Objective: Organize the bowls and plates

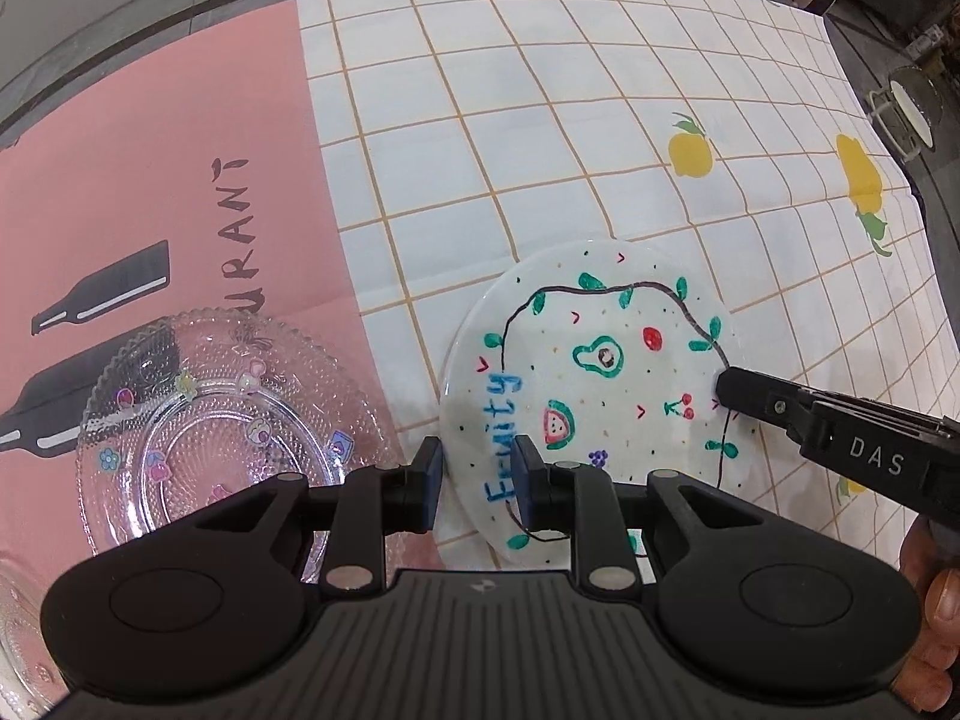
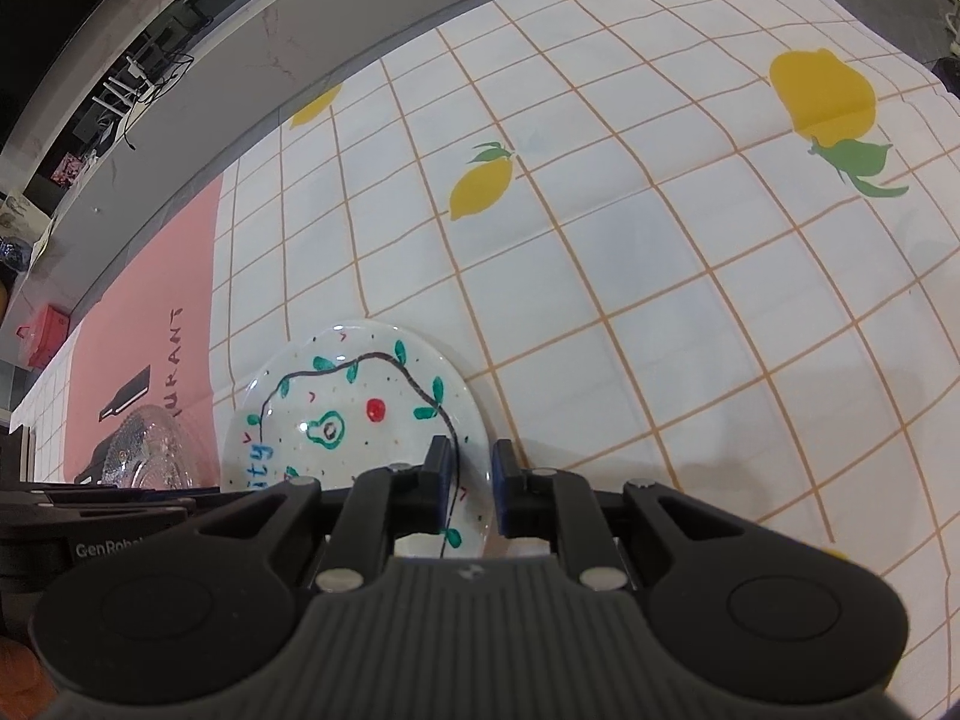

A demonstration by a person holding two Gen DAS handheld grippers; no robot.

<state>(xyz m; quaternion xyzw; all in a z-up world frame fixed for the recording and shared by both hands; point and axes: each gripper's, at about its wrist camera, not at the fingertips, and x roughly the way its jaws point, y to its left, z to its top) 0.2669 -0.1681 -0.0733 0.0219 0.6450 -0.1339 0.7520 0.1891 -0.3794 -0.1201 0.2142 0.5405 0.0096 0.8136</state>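
Observation:
A white plate (image 1: 600, 372) painted with fruit and the word "Fruity" is tilted up off the checked cloth. My left gripper (image 1: 477, 483) straddles its left rim, one finger on each side, jaws narrowly apart. My right gripper (image 2: 471, 480) straddles the plate's (image 2: 354, 414) right rim the same way; it also shows in the left wrist view (image 1: 735, 390). A clear beaded glass plate (image 1: 222, 420) with small stickers lies flat to the left on the pink mat and shows in the right wrist view (image 2: 144, 456).
A pink restaurant mat (image 1: 156, 180) lies left of the white lemon-print cloth (image 1: 540, 120). Another glass rim (image 1: 18, 630) shows at the lower left corner. The table's grey edge (image 2: 240, 60) runs along the back.

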